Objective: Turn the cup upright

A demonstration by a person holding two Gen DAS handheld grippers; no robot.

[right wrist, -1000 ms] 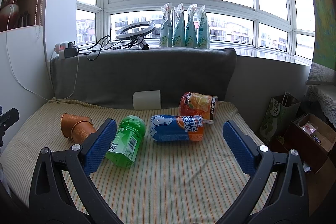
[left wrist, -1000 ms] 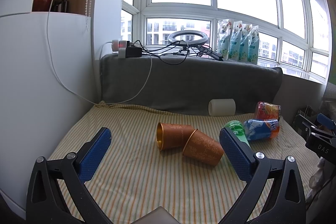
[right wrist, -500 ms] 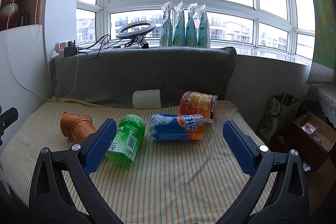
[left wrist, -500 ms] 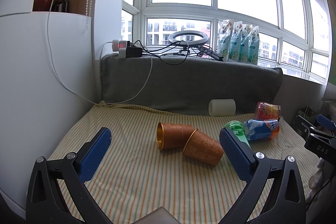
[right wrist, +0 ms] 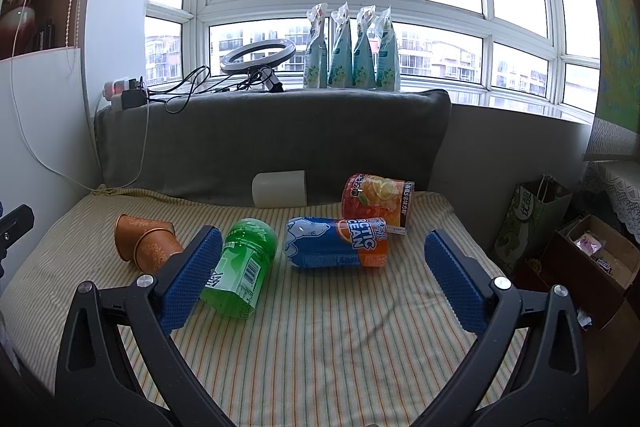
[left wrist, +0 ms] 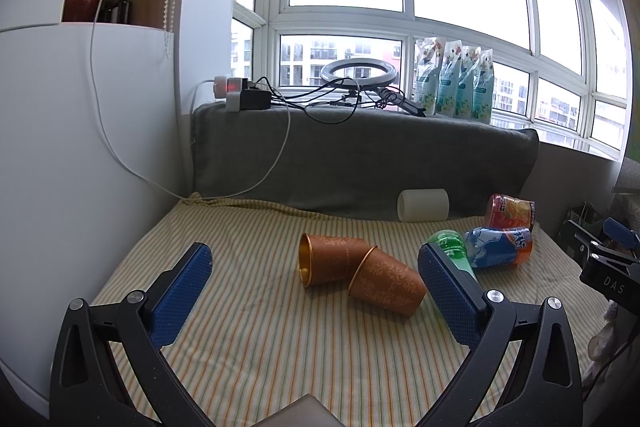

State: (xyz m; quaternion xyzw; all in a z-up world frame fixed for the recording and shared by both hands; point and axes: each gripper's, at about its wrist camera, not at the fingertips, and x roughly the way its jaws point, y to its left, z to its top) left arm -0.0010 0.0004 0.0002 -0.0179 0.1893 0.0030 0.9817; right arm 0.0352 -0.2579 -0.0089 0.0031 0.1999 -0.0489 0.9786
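Note:
Two copper cups lie on their sides on the striped cloth: one [left wrist: 332, 259] with its mouth to the left, one [left wrist: 386, 283] leaning against it. Both show in the right wrist view [right wrist: 128, 233] [right wrist: 158, 253]. A white cup [left wrist: 423, 205] [right wrist: 280, 188], a green cup [right wrist: 240, 267] [left wrist: 450, 247], a blue cup [right wrist: 338, 243] [left wrist: 498, 253] and an orange printed cup [right wrist: 374, 197] [left wrist: 510, 211] also lie on their sides. My left gripper [left wrist: 316, 281] is open and empty, in front of the copper cups. My right gripper [right wrist: 322, 279] is open and empty, near the green and blue cups.
A grey cushion [left wrist: 360, 155] backs the striped surface [left wrist: 280, 347]. A white wall panel [left wrist: 80, 147] bounds the left side. Cables, a ring light [left wrist: 360, 71] and several pouches [left wrist: 454, 83] sit on the sill. A bag [right wrist: 528, 219] and a box [right wrist: 592, 259] stand to the right.

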